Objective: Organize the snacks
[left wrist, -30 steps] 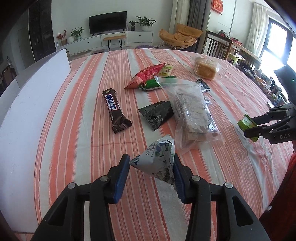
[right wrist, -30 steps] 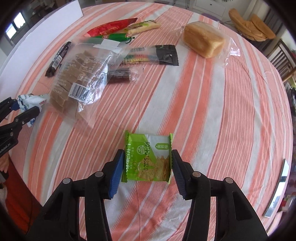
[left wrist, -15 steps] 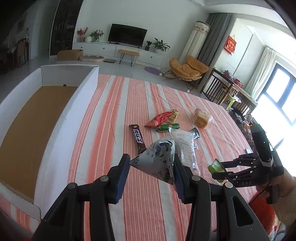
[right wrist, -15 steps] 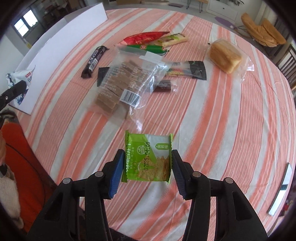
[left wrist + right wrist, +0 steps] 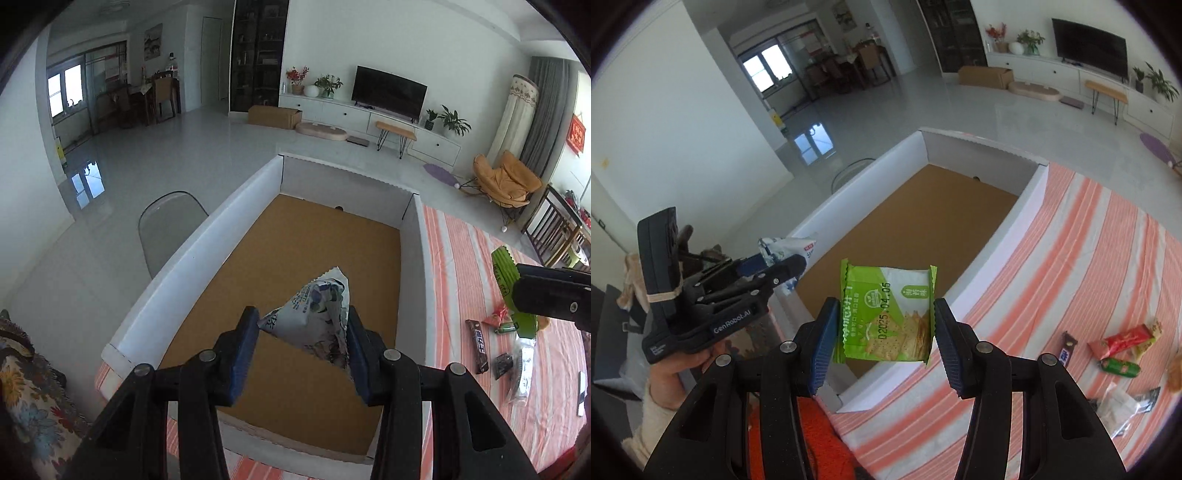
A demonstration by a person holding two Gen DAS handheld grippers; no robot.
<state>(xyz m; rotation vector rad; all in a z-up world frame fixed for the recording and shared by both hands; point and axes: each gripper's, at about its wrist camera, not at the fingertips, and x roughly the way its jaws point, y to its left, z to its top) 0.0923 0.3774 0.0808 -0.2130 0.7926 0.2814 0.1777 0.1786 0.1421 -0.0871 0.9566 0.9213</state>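
My left gripper [image 5: 301,314] is shut on a white and blue triangular snack packet [image 5: 317,325] and hangs above the brown floor of a white-walled box [image 5: 184,266]. In the right wrist view the same gripper [image 5: 783,258] and its packet [image 5: 786,243] sit at the box's near left wall. My right gripper [image 5: 884,306] holds a green cracker packet [image 5: 890,317] flat between its pads, over the near corner of the box [image 5: 1004,243]. Its jaws are opening while the pads still touch the packet. Nothing lies inside the box.
On the striped tablecloth [image 5: 1071,258] to the right lie a chocolate bar [image 5: 480,350], a red packet [image 5: 1123,339], a green sausage [image 5: 1119,367] and a clear bag [image 5: 521,369]. A grey chair [image 5: 166,221] stands beyond the box. A hand [image 5: 676,373] holds the left gripper.
Both grippers have risen and swung left, away from the snacks on the cloth to above the box, each carrying its packet.
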